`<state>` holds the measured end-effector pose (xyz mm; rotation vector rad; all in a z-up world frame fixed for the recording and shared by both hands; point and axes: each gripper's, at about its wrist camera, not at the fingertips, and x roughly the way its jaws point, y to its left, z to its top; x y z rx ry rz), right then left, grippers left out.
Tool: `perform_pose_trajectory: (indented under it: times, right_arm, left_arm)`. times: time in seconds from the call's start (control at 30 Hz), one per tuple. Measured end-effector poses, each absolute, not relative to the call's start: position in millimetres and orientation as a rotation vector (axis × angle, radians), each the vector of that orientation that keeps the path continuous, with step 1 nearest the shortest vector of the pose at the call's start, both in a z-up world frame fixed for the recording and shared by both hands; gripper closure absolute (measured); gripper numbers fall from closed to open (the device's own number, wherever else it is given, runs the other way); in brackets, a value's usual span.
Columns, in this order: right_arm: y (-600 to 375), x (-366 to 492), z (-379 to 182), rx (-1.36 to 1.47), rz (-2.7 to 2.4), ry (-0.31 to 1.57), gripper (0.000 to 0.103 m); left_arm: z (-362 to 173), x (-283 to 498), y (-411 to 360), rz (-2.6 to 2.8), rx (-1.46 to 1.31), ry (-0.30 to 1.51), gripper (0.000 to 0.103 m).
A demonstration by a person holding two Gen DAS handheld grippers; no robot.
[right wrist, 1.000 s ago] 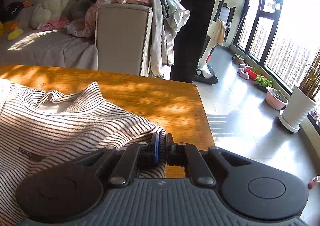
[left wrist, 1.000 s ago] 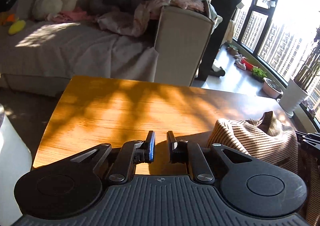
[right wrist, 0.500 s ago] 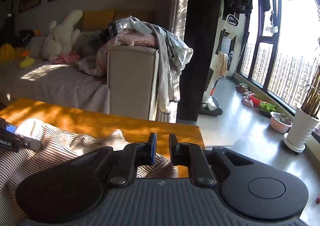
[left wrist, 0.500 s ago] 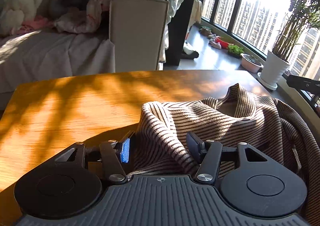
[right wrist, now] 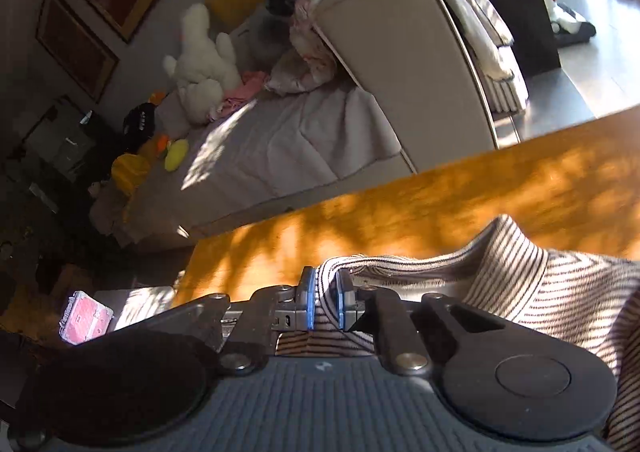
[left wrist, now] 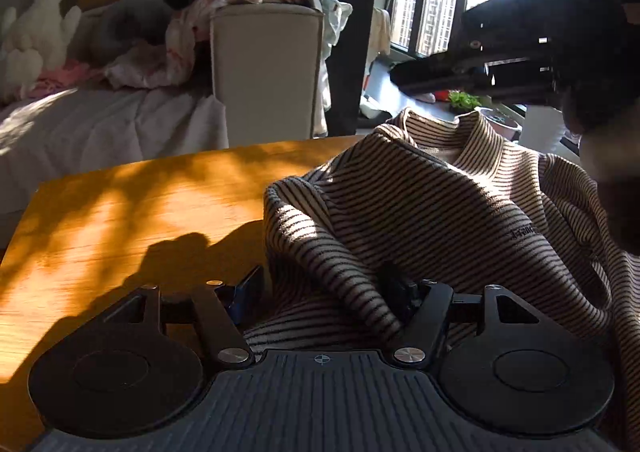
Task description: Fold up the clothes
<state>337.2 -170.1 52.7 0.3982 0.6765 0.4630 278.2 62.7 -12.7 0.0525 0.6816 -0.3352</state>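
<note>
A beige shirt with thin dark stripes (left wrist: 420,212) lies bunched on the wooden table (left wrist: 140,204). My left gripper (left wrist: 320,288) is open, its jaws wide apart around a raised fold of the shirt at its left edge. My right gripper (right wrist: 324,300) is shut on the shirt's striped edge (right wrist: 520,284) and is tilted, lifting the cloth off the table (right wrist: 440,200). The right gripper's dark body (left wrist: 540,48) shows high at the right of the left wrist view, above the shirt's collar.
A sofa (left wrist: 100,124) with a cream armrest (left wrist: 264,72), piled clothes and a white plush toy (right wrist: 200,64) stands behind the table. Potted plants (left wrist: 464,100) sit by the window. A pink box (right wrist: 84,318) lies on a low surface left of the table.
My left gripper moved closer over the shirt fold, jaws still wide. My right gripper swung left and tilted, lifting the shirt's edge between its jaws.
</note>
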Motion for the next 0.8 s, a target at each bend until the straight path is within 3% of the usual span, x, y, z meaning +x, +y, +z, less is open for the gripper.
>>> perform_pose_trajectory:
  times: [0.1,0.17,0.3,0.43,0.7,0.8]
  right_arm:
    - [-160,322,99,0.066,0.339,0.456,0.098]
    - [-158,318,109,-0.044,0.311,0.444,0.098]
    - [-164,309,85,-0.028,0.383,0.619,0.097]
    - [-176,304,20,0.013,0.348,0.801,0.082]
    - [-193,280,29,-0.025,0.181,0.673,0.081]
    - [-207,258,35,0.073,0.270,0.713,0.075]
  left_arm:
    - [-13,280,63,-0.332,0.049,0.684,0.035]
    - [-14,280,64,-0.327,0.048,0.684,0.033]
    - [-14,277,60,-0.313,0.075,0.682,0.032]
    - [-13,277,59,-0.287,0.115,0.676,0.030]
    - [-3,275,82,-0.243,0.094,0.668,0.026]
    - [9,268,90,-0.259,0.056,0.654,0.027]
